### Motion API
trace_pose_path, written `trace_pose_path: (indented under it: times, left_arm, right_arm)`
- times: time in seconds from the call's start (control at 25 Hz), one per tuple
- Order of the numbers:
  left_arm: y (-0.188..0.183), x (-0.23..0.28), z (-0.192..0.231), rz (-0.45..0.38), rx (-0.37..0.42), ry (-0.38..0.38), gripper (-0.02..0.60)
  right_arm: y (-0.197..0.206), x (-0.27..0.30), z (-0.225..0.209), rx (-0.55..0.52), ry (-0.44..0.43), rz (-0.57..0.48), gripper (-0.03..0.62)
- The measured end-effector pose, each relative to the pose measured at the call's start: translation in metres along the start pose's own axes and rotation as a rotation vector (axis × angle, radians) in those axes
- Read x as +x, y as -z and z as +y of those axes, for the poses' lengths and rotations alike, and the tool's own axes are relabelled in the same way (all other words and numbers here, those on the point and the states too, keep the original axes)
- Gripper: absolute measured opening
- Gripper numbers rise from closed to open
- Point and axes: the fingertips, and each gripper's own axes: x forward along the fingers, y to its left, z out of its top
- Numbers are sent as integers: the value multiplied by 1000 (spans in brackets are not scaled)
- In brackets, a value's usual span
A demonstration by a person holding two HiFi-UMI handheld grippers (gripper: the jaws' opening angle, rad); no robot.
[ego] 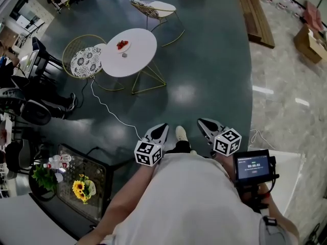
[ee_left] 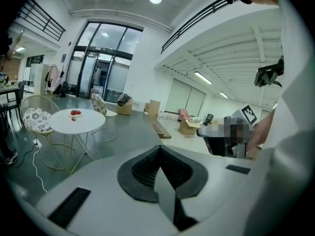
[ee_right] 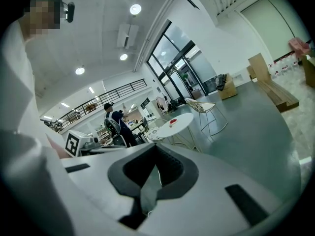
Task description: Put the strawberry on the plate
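Far ahead stands a round white table (ego: 137, 55) with a small plate (ego: 122, 45) that holds red strawberries (ego: 122, 44). A small separate piece (ego: 124, 54) lies on the tabletop just beside the plate; in the left gripper view it looks red (ee_left: 73, 119). The table is also small and distant in the right gripper view (ee_right: 179, 124). My left gripper (ego: 158, 131) and right gripper (ego: 207, 126) are held close to my body, several steps from the table. Both point roughly toward it. Each has its jaws together with nothing between them.
Two wire chairs (ego: 84, 60) (ego: 156, 10) flank the table, and a white cable (ego: 110, 111) trails across the dark floor toward me. A black table with sunflowers (ego: 82, 188) is at my left. A wooden bench (ego: 255, 17) and cardboard boxes (ego: 309, 42) lie far right.
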Motion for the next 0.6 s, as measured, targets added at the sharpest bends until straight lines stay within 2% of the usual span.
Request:
trace_pose_path:
  times: [0.24, 0.4, 0.6]
  left_arm:
    - [-27, 34, 39, -12, 5, -5, 6]
    - [-39, 77, 88, -11, -12, -25, 6]
    - [-62, 71, 108, -27, -13, -40, 7]
  right_arm:
    - [-27, 33, -31, -11, 9, 4, 6]
    - [-46, 86, -72, -18, -6, 27, 6]
    - [-77, 109, -62, -59, -22, 31, 6]
